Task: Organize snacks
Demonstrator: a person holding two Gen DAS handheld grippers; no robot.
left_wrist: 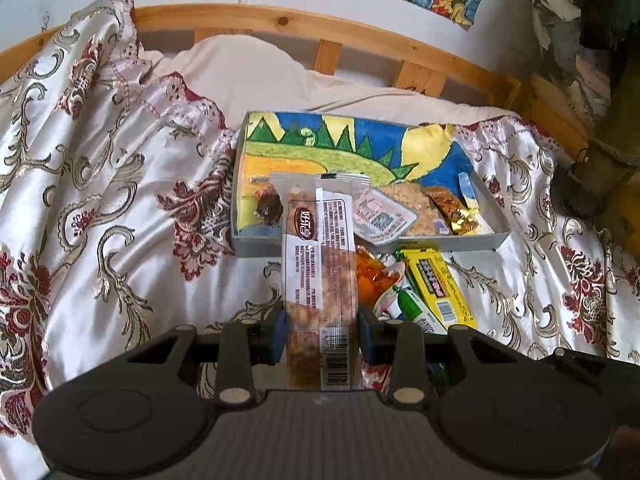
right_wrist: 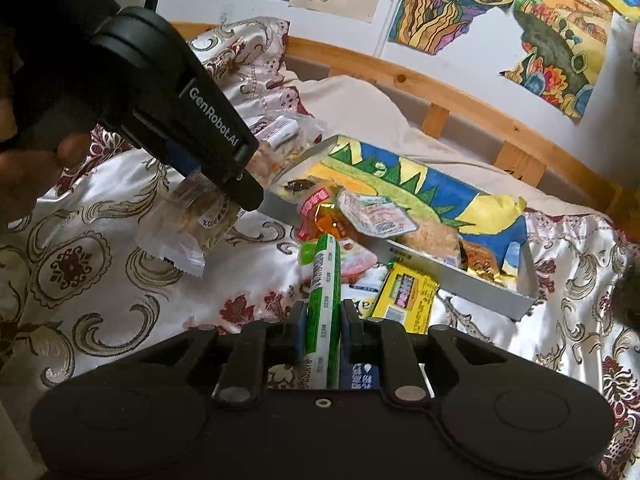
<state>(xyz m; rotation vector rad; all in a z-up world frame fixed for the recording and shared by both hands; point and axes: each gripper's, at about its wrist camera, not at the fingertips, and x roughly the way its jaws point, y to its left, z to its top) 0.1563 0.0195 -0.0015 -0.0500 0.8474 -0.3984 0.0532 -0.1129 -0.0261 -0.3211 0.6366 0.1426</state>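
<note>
Two grippers each carry a snack short of the shallow box on the bedspread. The left gripper has its jaws clamped on a clear nut-bar packet, above the box's near wall. The right gripper is clamped on a green stick pack. Best, I judge, to carry each over the near wall, lower it onto bare lining, then release. In the box I count about five snacks; before its near wall, a yellow packet and an orange one, with perhaps more beneath them.
</note>
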